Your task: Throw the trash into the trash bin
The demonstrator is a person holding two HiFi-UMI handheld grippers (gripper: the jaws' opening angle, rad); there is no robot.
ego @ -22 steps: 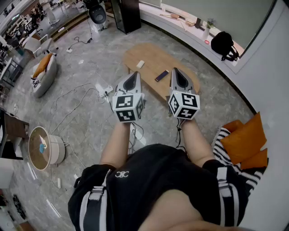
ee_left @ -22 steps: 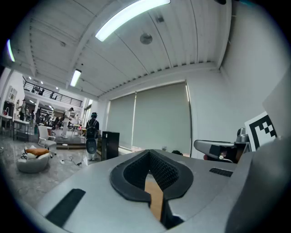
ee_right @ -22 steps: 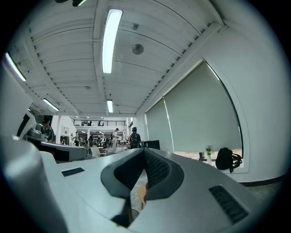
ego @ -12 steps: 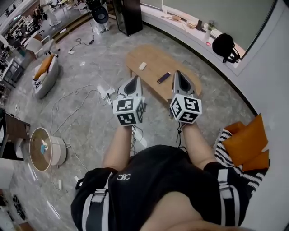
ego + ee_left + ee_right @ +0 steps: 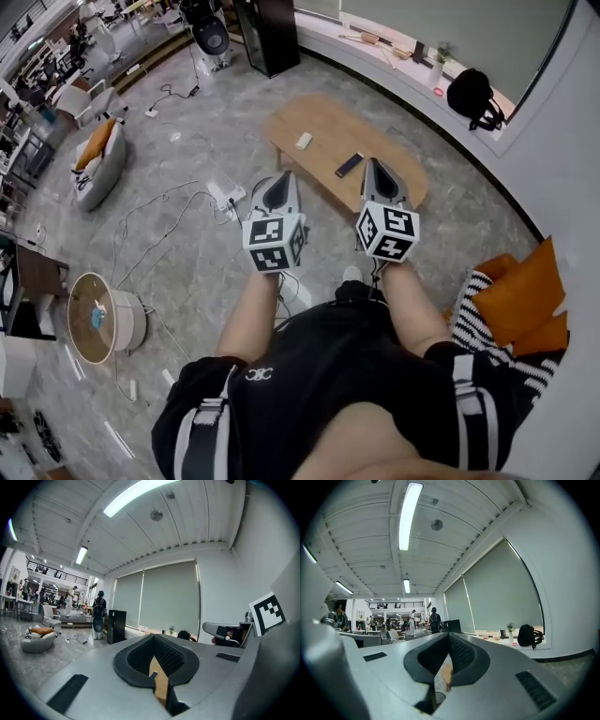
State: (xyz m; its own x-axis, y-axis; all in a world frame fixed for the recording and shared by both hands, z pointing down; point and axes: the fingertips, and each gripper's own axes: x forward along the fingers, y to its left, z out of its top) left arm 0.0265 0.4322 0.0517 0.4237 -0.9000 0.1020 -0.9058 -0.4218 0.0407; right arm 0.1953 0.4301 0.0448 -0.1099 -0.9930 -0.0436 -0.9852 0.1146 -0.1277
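head view — left gripper (image 5: 285,176) and right gripper (image 5: 375,163) side by side, jaws together, empty; white scrap (image 5: 304,141) and dark flat piece (image 5: 349,165) on wooden counter (image 5: 328,117) just past jaws; round tub (image 5: 97,319) on floor, well left | left gripper view — jaws closed, nothing held | right gripper view — jaws fully closed, empty

Long ceiling lights (image 5: 408,515) give bright, even indoor light and burn out to white in both gripper views, while the polished floor (image 5: 187,150) in the head view has a soft sheen and only faint shadows. All three pictures bend strongly at the edges, and the gripper views darken to black in the corners. Close to the lens, the left gripper (image 5: 153,644) and right gripper (image 5: 447,639) look soft; the room behind is clearer.
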